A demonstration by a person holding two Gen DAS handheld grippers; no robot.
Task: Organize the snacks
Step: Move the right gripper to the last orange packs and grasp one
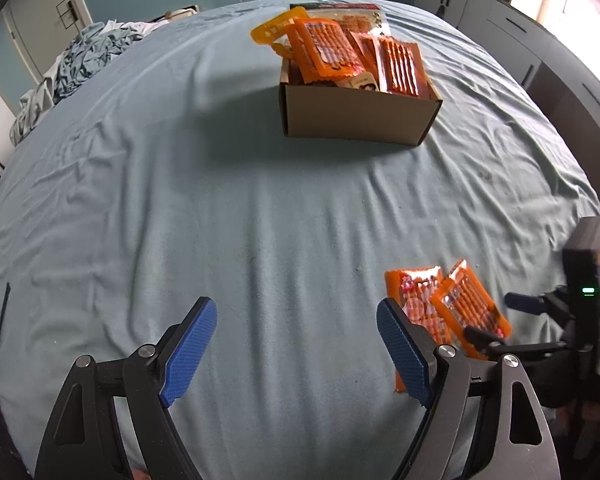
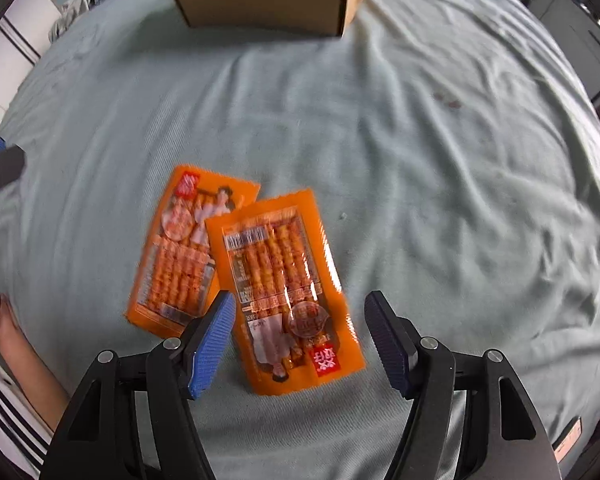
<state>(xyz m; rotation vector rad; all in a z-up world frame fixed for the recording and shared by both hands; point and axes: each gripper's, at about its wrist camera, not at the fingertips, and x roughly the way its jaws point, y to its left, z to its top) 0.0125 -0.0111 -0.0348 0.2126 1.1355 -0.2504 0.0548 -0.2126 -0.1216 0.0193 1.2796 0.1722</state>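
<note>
Snack packets, two orange ones, lie flat on the blue bedsheet [image 2: 440, 168] right under my right gripper [image 2: 300, 344]. Nearer packet [image 2: 284, 292] sits between my spread jaws, slightly toward the left pad, not yet touched as far as I can tell; the frame is smeared with motion, so contact at the left pad is uncertain. Its long axis runs away from me, tilted a little leftward at the far end, so the jaws straddle its short width. Good line for a pinch across the narrow side.

Second packet [image 2: 180, 248] lies just left of the first, its right edge tucked under it. The top one has to go first.

Cardboard box [image 2: 268, 4] stands well ahead of the right tool, straight out along the fingers, already holding several orange packets. That is where these two belong, I judge.

Left gripper [image 1: 296, 348] hangs over bare sheet, jaws wide apart, nothing between them. From there, both loose packets lie off to the right, beyond the right pad, so the right hand is clearly the nearer one.

Coming move: lower the right tool a touch, close across the top packet's width, lift, carry forward to the box. Risk: dragging the lower packet along.
</note>
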